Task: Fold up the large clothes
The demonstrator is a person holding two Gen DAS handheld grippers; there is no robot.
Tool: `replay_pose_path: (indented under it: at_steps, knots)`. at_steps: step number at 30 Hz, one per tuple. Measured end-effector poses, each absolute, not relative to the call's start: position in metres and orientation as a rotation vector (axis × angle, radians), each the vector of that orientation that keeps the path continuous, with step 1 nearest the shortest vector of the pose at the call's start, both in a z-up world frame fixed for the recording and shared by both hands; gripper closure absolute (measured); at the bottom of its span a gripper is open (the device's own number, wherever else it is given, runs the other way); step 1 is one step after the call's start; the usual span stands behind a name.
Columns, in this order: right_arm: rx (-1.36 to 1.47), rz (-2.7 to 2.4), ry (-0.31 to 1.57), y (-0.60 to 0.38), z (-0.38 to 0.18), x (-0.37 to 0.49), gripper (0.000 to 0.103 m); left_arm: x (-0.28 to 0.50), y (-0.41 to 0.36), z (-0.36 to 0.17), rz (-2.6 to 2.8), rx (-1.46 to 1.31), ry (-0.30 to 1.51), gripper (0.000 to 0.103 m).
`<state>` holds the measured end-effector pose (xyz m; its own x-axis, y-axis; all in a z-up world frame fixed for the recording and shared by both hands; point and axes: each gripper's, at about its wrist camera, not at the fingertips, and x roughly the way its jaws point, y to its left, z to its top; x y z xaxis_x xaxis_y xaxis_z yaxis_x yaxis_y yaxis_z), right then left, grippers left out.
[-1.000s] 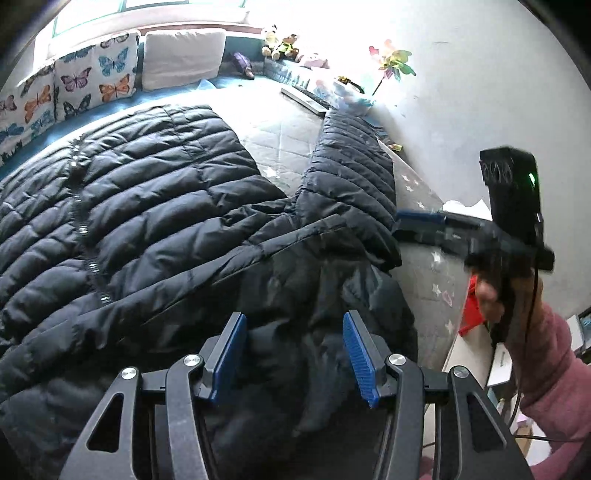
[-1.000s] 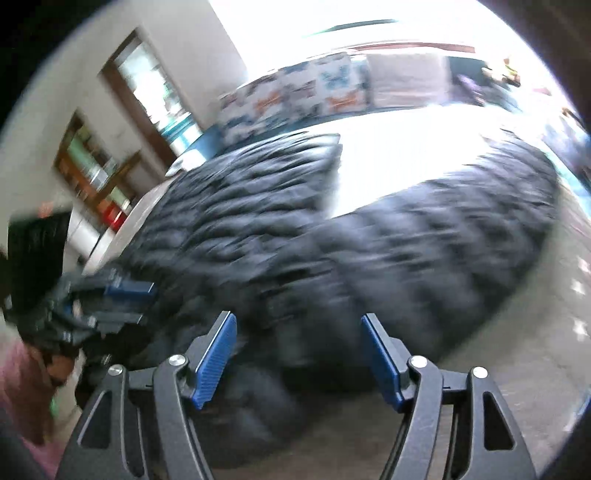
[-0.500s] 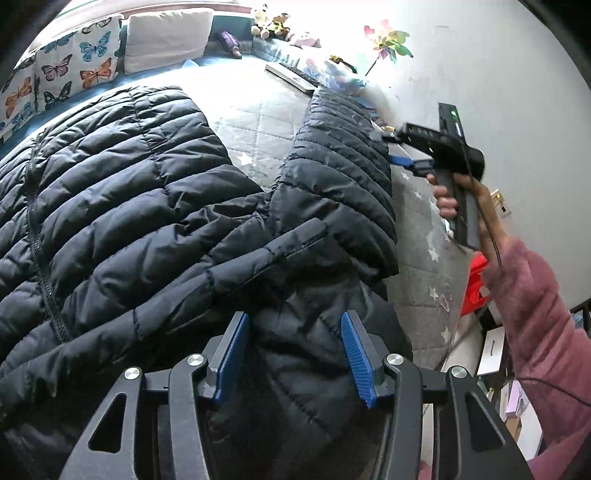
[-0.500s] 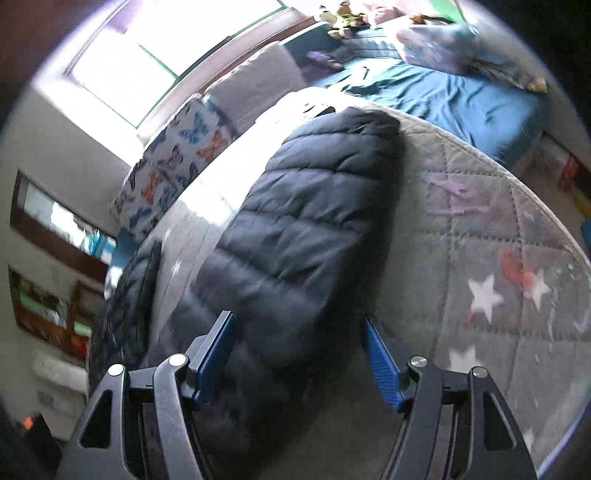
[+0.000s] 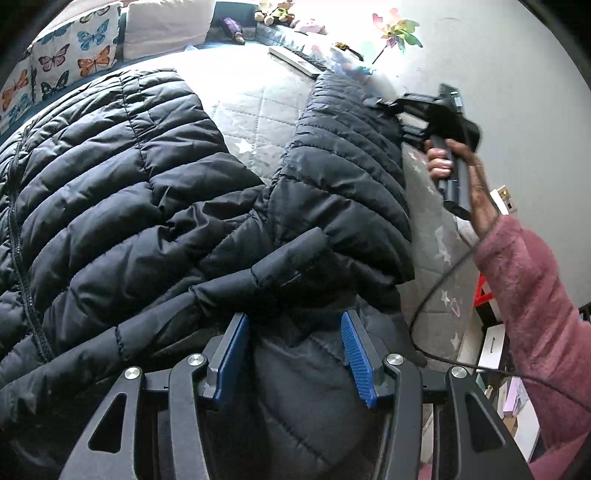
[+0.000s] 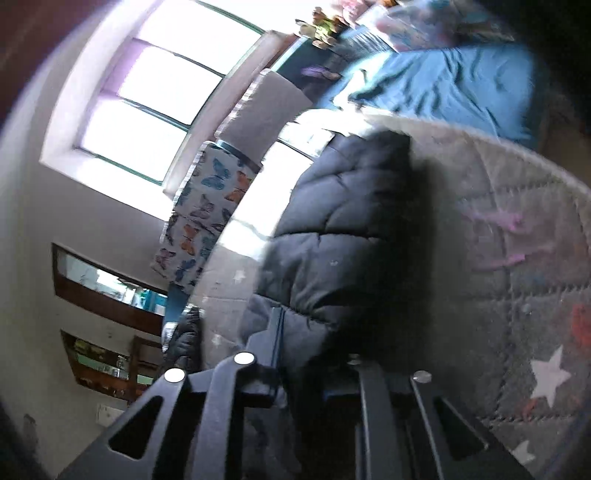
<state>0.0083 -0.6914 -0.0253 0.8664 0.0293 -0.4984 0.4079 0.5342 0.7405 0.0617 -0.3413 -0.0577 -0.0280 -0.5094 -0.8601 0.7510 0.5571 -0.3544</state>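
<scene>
A large black quilted puffer jacket (image 5: 122,192) lies spread on a grey star-patterned quilt (image 5: 258,110). Its right sleeve (image 5: 343,147) stretches toward the far wall. My left gripper (image 5: 293,354) is open and hovers over the jacket's shoulder and collar area, blue pads apart. My right gripper (image 5: 391,110), seen from the left wrist view, sits at the sleeve's far edge. In the right wrist view the right gripper (image 6: 314,354) has its jaws closed in on the sleeve (image 6: 343,229), with black fabric between them.
Butterfly-print cushions (image 5: 55,70) and a beige pillow (image 5: 166,29) line the back under a window (image 6: 155,99). A blue blanket (image 6: 443,81), soft toys (image 5: 273,14) and a pinwheel (image 5: 399,31) sit at the far end. The bed's edge (image 5: 461,295) drops to boxes at the right.
My right gripper has moved along the sleeve toward its far part, rolled over and closed on the fabric. My left gripper has edged forward over the shoulder, still open.
</scene>
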Motion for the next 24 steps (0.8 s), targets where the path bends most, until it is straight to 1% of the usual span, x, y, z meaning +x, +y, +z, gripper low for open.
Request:
replay_pose_path:
  at_steps: [5, 10, 13, 18, 21, 24]
  knots:
    - [0.881, -0.183, 0.434, -0.665, 0.032, 0.002, 0.089, 0.059, -0.347, -0.058, -1.024, 0.265, 1.221, 0.048]
    - [0.768, -0.100, 0.376, -0.622, 0.090, -0.004, 0.090, 0.054, -0.324, -0.030, -1.037, 0.191, 1.169, 0.048]
    - [0.668, -0.047, 0.351, -0.578, 0.128, -0.009, 0.090, 0.049, -0.289, 0.002, -1.009, 0.156, 1.086, 0.048]
    - [0.554, 0.084, 0.317, -0.505, 0.164, -0.018, 0.089, 0.045, -0.198, 0.048, -0.871, 0.086, 0.946, 0.048]
    - [0.431, 0.180, 0.332, -0.440, 0.179, -0.024, 0.090, 0.043, -0.142, 0.060, -0.792, 0.027, 0.910, 0.048]
    - [0.278, 0.257, 0.365, -0.374, 0.180, -0.030, 0.090, 0.036, -0.086, 0.062, -0.713, -0.031, 0.884, 0.048]
